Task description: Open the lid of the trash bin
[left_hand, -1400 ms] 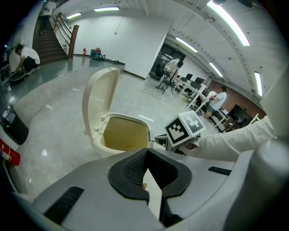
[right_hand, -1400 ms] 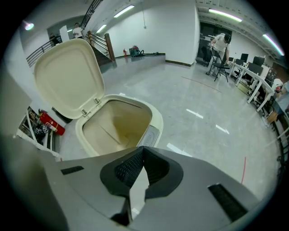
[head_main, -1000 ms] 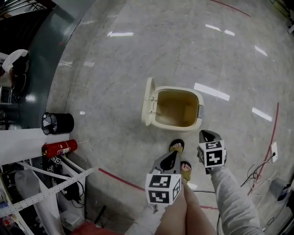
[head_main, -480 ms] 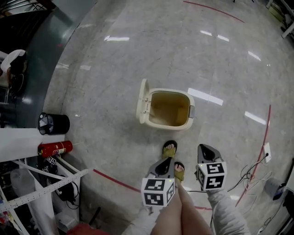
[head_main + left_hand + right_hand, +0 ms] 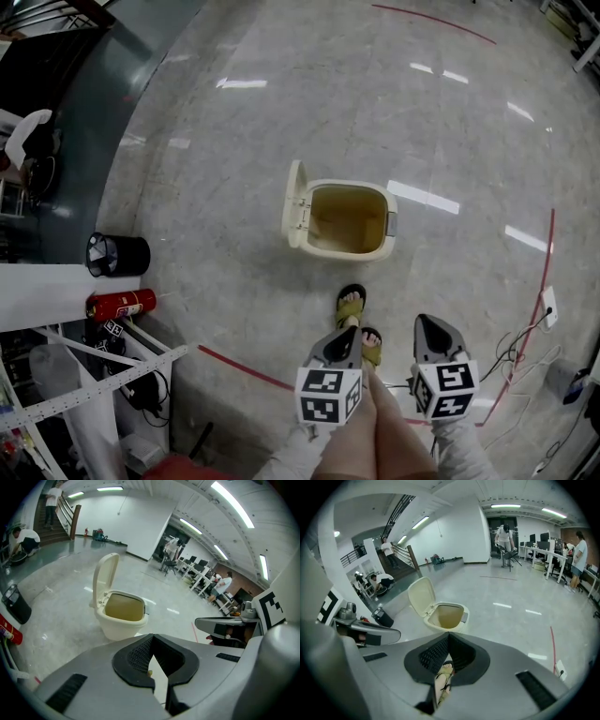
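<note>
Cream plastic trash bin [image 5: 345, 251] sits on the pale polished floor [image 5: 234, 141], straight ahead of your sandalled feet [image 5: 350, 305] in the head view. Its cream lid [image 5: 294, 203] stands raised on the hinge at the bin's left end, and its tan inside is bare. The bin's long axis runs left to right across you, with a grey tab at its right end. Your left gripper [image 5: 345, 333] lines up with the bin's middle. Your right gripper [image 5: 427, 323] hangs off to the right, so the left looks nearer; both are well short of the bin.

Left gripper view: your jaws [image 5: 151, 639] meet at their tips with nothing between them. The bin [image 5: 119, 627] lies ahead and a little left, lid [image 5: 104, 576] upright on its left.

Right gripper view: your jaws [image 5: 448, 635] are likewise closed on nothing. The bin [image 5: 433, 623] sits dead ahead, lid [image 5: 420, 595] tilted up at left. Opening looks done already.
</note>
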`<state>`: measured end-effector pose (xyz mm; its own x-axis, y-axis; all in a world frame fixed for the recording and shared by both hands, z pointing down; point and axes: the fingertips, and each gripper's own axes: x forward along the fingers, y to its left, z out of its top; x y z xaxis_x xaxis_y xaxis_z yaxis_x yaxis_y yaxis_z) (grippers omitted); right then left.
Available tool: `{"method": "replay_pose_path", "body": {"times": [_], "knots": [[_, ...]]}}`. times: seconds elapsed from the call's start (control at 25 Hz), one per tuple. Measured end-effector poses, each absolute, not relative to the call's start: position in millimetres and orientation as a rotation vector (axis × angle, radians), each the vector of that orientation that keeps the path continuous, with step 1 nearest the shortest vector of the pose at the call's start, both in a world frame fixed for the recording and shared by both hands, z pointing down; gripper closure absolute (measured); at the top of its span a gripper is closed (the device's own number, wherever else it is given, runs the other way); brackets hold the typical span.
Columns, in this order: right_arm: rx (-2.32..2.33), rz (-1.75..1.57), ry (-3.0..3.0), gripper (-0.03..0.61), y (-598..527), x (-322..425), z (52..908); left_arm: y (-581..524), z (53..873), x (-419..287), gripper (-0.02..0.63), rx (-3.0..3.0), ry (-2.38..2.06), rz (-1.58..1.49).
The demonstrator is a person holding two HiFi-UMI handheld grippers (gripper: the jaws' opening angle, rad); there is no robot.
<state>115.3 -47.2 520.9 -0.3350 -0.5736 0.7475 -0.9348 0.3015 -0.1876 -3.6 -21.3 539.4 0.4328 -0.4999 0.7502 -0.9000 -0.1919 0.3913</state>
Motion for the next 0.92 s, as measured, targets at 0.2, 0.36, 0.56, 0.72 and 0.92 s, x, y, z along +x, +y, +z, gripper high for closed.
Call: {"method": "replay_pose_path", "body": {"times": [0.2, 0.36, 0.56, 0.72, 0.92], "knots": [[1.327, 0.822, -2.038, 0.583, -42.5, 112.9, 512.0, -19.0, 541.3, -1.3, 0.612, 1.838, -1.189, 0.612], [1.321, 0.809, -2.058, 0.581, -46.0, 110.2, 506.1, -22.6, 539.3, 0.0, 0.612, 1.84, -1.192, 0.618], [1.301, 0.785, -2.087, 0.581, -49.5, 101.2, 500.7, -27.4, 534.9, 0.6, 0.612, 1.857, -1.188, 0.62], [1.292, 0.789, -2.104, 0.581, -51.2, 94.8, 496.9, -31.5, 533.7, 0.1, 0.612, 1.864, -1.185, 0.622], [1.286, 0.782, -2.114, 0.581, -52.8, 90.2, 494.9, -37.4, 533.7, -2.8, 0.612, 1.869, -1.184, 0.617]]}}
